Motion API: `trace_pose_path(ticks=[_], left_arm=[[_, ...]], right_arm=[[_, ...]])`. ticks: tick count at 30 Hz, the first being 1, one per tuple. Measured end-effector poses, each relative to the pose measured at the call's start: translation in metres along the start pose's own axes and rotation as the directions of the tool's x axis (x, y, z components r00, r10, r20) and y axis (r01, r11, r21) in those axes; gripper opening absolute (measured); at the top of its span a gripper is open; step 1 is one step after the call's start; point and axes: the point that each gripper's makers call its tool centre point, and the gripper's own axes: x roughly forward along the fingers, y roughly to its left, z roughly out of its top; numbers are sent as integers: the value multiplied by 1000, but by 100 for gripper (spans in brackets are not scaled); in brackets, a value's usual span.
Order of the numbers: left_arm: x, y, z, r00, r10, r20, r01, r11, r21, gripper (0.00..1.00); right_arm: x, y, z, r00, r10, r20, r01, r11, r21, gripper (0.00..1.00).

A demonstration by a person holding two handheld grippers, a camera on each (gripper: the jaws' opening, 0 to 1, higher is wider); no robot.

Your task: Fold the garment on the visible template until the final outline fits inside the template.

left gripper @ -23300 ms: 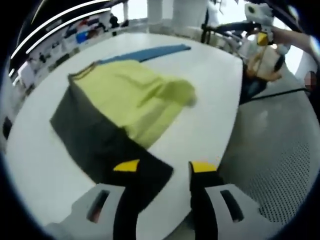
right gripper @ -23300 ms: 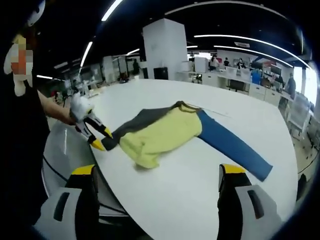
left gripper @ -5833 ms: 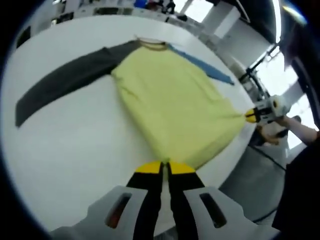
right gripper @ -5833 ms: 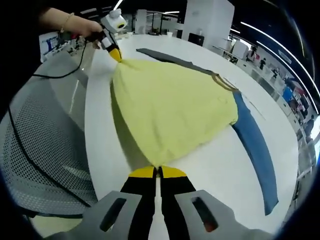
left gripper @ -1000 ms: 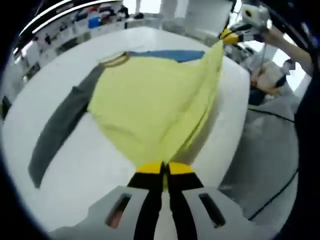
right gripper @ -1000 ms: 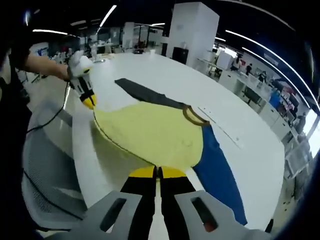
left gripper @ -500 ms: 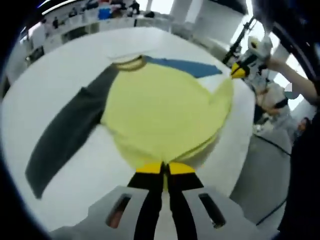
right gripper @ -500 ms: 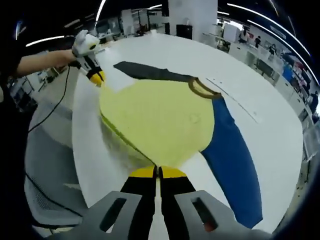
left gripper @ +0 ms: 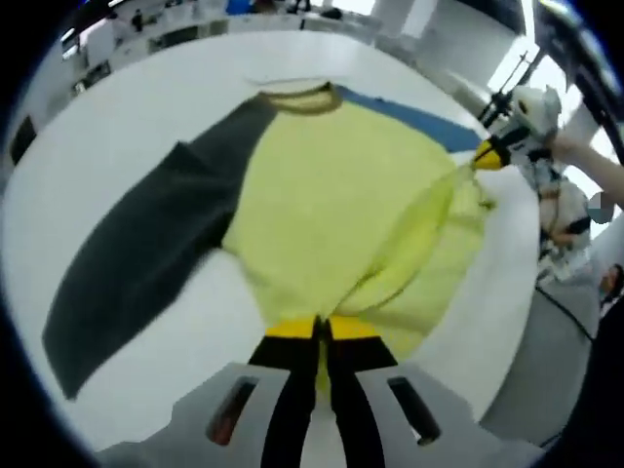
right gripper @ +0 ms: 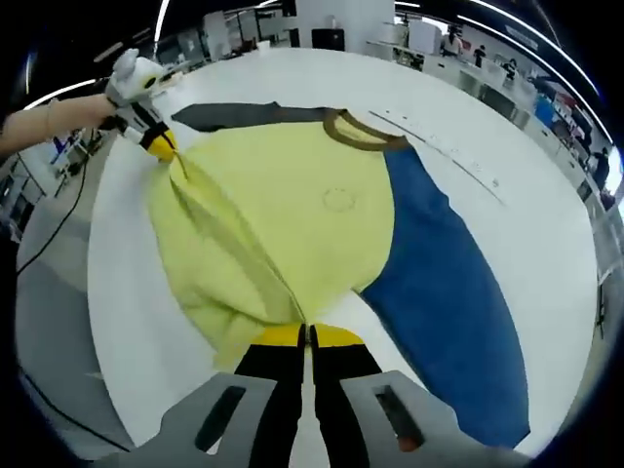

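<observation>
Cloth this soft sags between my grips: the yellow knit sweater [left gripper: 331, 205] with one grey sleeve [left gripper: 136, 253] and one blue sleeve [right gripper: 448, 292] lies on the round white table [right gripper: 546, 166], hem lifted; left gripper [left gripper: 319, 327] and right gripper [right gripper: 309, 336] each pinch a hem corner, good holds for folding toward the brown collar [right gripper: 363, 130]

Shirt [left gripper: 331, 205]: yellow body, brown collar, spread flat on the counter.
Sleeves: grey one [left gripper: 136, 249], blue one [right gripper: 439, 292], both stretched outward.
Hem: lifted, bunched.
</observation>
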Motion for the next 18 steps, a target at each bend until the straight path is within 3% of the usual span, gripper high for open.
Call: trace_pose_path(ticks=[10, 12, 18], left_arm=[[9, 6, -2, 1000, 8, -9, -8, 999, -31, 0], [9, 6, -2, 1000, 7, -8, -7, 999, -34, 0], [-1, 9, 9, 998, 19, 67, -13, 996, -86, 1]], right_arm=[[7, -9, -3, 997, -62, 51, 60, 998, 30, 3], [4, -12, 3, 990, -97, 104, 89, 993, 74, 3], [-19, -31, 6, 967, -191, 167, 174, 979, 110, 1]])
